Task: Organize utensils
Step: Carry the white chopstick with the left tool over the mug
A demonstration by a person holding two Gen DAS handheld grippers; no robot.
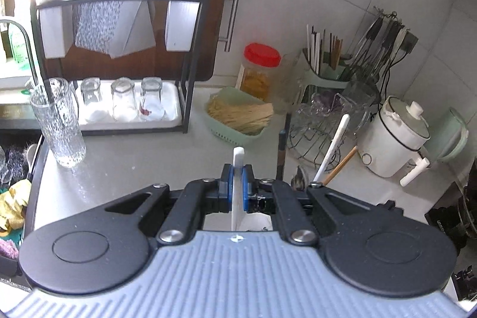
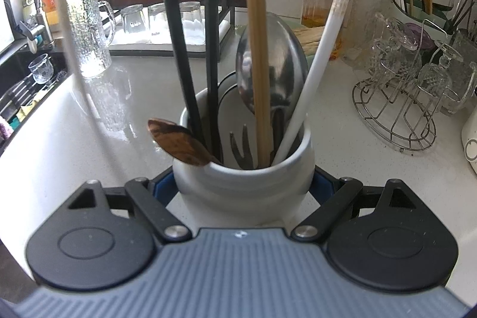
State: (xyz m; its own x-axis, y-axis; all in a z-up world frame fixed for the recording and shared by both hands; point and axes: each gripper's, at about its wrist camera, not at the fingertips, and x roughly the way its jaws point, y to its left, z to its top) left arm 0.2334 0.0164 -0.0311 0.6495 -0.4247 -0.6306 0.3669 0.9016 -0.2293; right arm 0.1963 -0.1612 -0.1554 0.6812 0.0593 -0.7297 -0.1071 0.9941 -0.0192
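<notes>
The left claw (image 1: 237,172) is pinched tight on a thin white utensil handle (image 1: 238,157), which stands upright between its blue pads. The right claw (image 2: 243,184) clasps the grey utensil cup (image 2: 243,181) on the bench (image 2: 342,139), steadying it. Judged best: carry the white piece clear before tilting. Black chopsticks (image 2: 171,35), wooden chopsticks (image 2: 256,49), a steel spoon (image 2: 274,64) and a wooden spoon (image 2: 179,142) crowd the cup; ahead and left of the left claw stands a tall glass (image 1: 59,124), ahead and right a wire rack (image 1: 322,133).
</notes>
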